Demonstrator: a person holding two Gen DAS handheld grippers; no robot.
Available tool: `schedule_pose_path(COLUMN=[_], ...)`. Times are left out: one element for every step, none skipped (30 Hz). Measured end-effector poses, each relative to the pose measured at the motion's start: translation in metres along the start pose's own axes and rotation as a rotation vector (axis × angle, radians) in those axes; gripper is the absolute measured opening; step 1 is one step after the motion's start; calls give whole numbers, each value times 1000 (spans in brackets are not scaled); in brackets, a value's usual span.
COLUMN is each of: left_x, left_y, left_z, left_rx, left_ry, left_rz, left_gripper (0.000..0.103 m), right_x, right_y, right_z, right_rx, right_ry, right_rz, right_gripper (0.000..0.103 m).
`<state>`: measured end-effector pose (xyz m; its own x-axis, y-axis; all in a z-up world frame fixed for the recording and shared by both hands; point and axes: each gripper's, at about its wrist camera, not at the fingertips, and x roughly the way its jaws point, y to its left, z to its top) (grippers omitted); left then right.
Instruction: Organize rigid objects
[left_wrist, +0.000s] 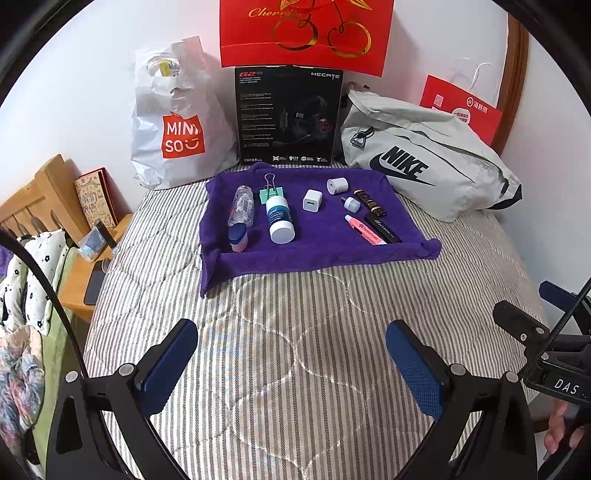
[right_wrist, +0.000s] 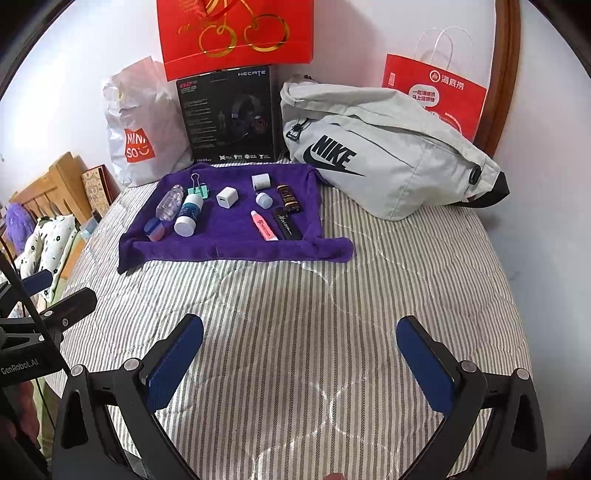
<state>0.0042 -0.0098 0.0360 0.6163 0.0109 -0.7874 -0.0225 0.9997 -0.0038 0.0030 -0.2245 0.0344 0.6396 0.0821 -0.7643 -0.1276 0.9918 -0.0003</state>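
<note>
Your left gripper (left_wrist: 291, 354) and right gripper (right_wrist: 299, 350) are both spread wide and hold nothing; the small items lie grouped on the purple towel (left_wrist: 325, 254) in the frame's middle. This fits a finished sorting or one just starting; you cannot tell which.

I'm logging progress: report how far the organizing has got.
All the small items, such as the white bottle, cube charger and pink tube, lie in rough rows on the purple towel. Left gripper and right gripper hover open and empty over the bed. This fits either a finished layout or items awaiting sorting.
</note>
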Motion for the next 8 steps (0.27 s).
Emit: schedule_pose_path(left_x=[0, 0, 0, 0, 0, 0, 0, 0], left_y=[0, 0, -1, 0, 0, 0, -1, -2], left_z=[0, 0, 0, 0, 0, 0, 0, 0], left_rx=[0, 0, -2, -1, -1, -1, -1, 2], left_ry=[-1, 0, 0, 0, -2, -4, -7, -10], left_rz=[0, 0, 1, 1, 1, 0, -4, -4], left_gripper=[103, 103, 103, 103, 103, 103, 103, 103], right_x=[0, 0, 1, 1, 1, 1, 1, 2], right_y=[0, 1, 1, 1, 0, 0, 0, 0], right_z=[0, 0, 0, 0, 1, 1, 0, 1], right_rx=[-1, -2, -3, -3, -3, -3, -3, -3], right_ry=[1, 1, 1, 1, 1, 1, 2, 3], right_rz=[0, -1, -2, -2, -1, -1, -2, -1], right_gripper=[103, 103, 103, 103, 103, 103, 103, 103])
